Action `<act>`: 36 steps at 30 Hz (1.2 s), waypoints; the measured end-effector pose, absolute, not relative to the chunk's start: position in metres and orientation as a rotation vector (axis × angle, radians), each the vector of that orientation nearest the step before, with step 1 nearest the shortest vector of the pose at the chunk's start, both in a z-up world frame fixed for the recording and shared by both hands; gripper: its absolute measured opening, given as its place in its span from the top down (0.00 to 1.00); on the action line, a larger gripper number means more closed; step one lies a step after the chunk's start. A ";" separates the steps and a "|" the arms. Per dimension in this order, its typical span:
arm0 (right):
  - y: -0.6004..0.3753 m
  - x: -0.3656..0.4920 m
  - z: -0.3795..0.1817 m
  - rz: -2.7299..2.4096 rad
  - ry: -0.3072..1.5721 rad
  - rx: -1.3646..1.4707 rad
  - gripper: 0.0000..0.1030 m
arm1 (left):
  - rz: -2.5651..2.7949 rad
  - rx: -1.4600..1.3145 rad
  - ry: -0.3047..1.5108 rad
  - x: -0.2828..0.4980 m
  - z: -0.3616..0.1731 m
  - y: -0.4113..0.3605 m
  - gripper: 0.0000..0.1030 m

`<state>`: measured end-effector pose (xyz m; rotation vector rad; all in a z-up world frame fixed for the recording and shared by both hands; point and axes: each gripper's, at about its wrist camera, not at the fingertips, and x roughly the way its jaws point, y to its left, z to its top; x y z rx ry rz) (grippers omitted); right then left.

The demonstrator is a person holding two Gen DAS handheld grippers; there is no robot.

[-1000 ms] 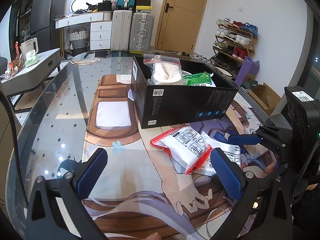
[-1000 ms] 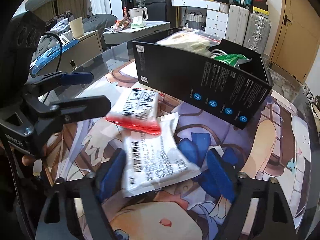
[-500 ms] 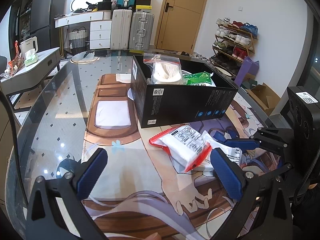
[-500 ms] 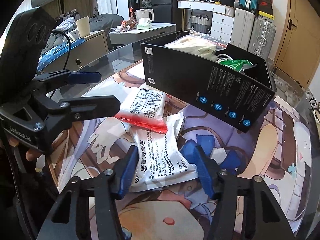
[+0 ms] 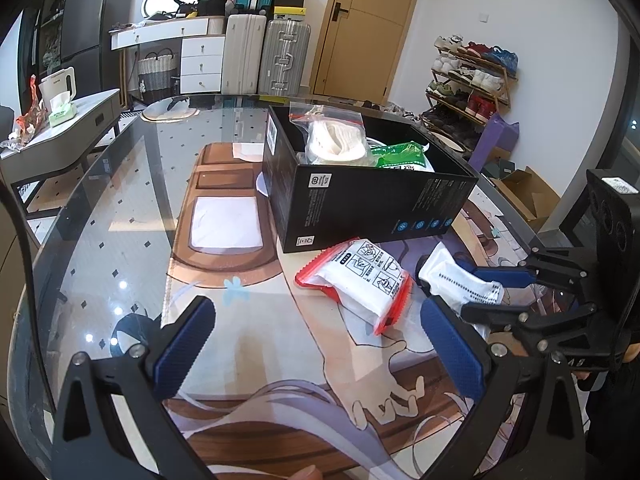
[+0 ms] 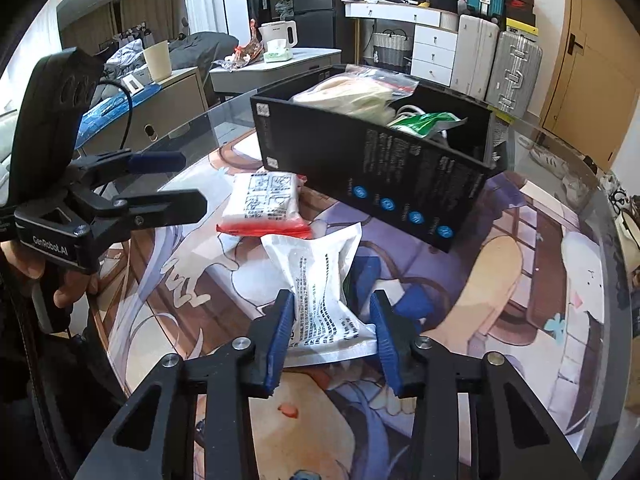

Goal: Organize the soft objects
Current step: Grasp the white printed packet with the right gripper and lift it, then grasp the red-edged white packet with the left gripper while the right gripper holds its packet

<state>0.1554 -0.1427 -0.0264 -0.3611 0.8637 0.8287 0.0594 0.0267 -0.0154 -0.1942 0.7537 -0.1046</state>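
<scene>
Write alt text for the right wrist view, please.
The right hand-held gripper is closing on a white packet over a printed mat. Behind lie a red-edged packet and an open black box; the left hand-held gripper waits open.

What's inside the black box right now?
In the black box: a clear zip bag of white pads, a green packet and some white cable. Its walls hide anything underneath.
</scene>
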 end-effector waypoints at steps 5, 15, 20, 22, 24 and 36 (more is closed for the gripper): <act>-0.145 0.156 -0.027 0.820 0.868 -0.375 0.74 | -0.104 -0.191 0.755 0.059 -0.015 0.027 0.00; -0.138 0.154 -0.028 0.853 0.887 -0.334 0.53 | -0.108 -0.194 0.758 0.059 -0.014 0.027 0.00; -0.122 0.150 -0.036 0.837 0.891 -0.376 0.47 | -0.108 -0.195 0.759 0.060 -0.014 0.027 0.00; -0.117 0.148 -0.037 0.824 0.879 -0.395 0.46 | -0.109 -0.193 0.760 0.061 -0.014 0.028 0.00; -0.117 0.149 -0.037 0.814 0.880 -0.388 0.48 | -0.109 -0.193 0.760 0.061 -0.014 0.028 0.00; -0.137 0.157 -0.025 0.812 0.858 -0.337 0.71 | -0.099 -0.146 0.797 0.067 -0.016 0.022 0.00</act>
